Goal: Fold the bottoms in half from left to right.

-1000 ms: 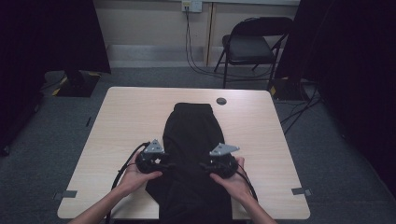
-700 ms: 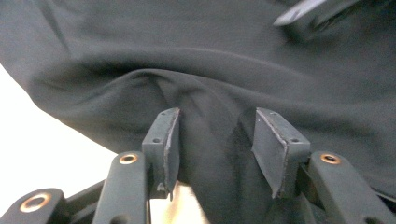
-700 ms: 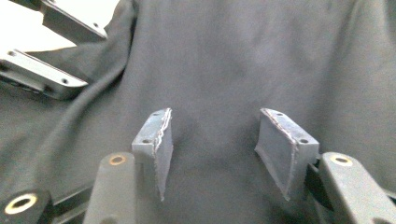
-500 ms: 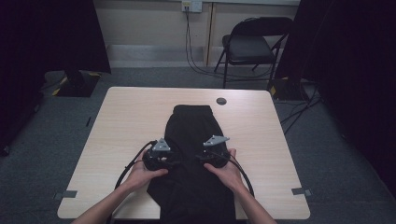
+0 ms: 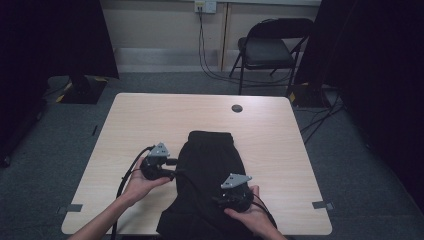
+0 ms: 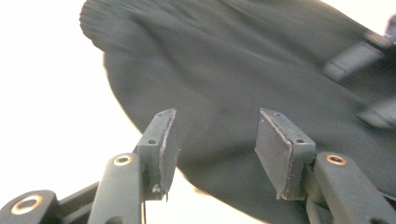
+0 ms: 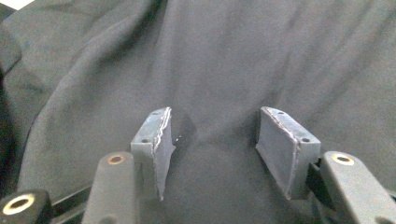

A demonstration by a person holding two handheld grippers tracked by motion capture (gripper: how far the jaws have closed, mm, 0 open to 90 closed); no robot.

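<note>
Nearest the person, the right gripper (image 5: pixel 231 196) hangs over the near part of a black garment (image 5: pixel 210 170), seemingly shorts or trousers with a ribbed waistband at the far end. Its jaws stand apart with nothing between the pads; in the right gripper view the dark cloth (image 7: pixel 233 70) lies creased just beyond and below them, not pinched. A little farther off and to its left, the left gripper (image 5: pixel 172 165) sits at the garment's left edge, likewise released: in the left gripper view the two pads are spread with a gap between them, the cloth's curved hem (image 6: pixel 224 84) just ahead and bare desk (image 6: pixel 46 116) to the side of it. The garment lies lengthwise down the middle of the desk (image 5: pixel 150 120), between and ahead of both grippers, its near end spilling over the near edge and its waistband end well beyond the grippers. It looks narrow, perhaps already folded once along its length, though the dark fabric hides any layers. By that reading, the work is at an early or middle stage: the cloth is laid out and roughly straightened, neither gripper has taken hold, and a grasp of an edge and a fold across remain to be done. Past the garment a small dark round thing (image 5: pixel 237 108) rests near the far edge, and beyond the desk stands a folding chair (image 5: pixel 270 50).
</note>
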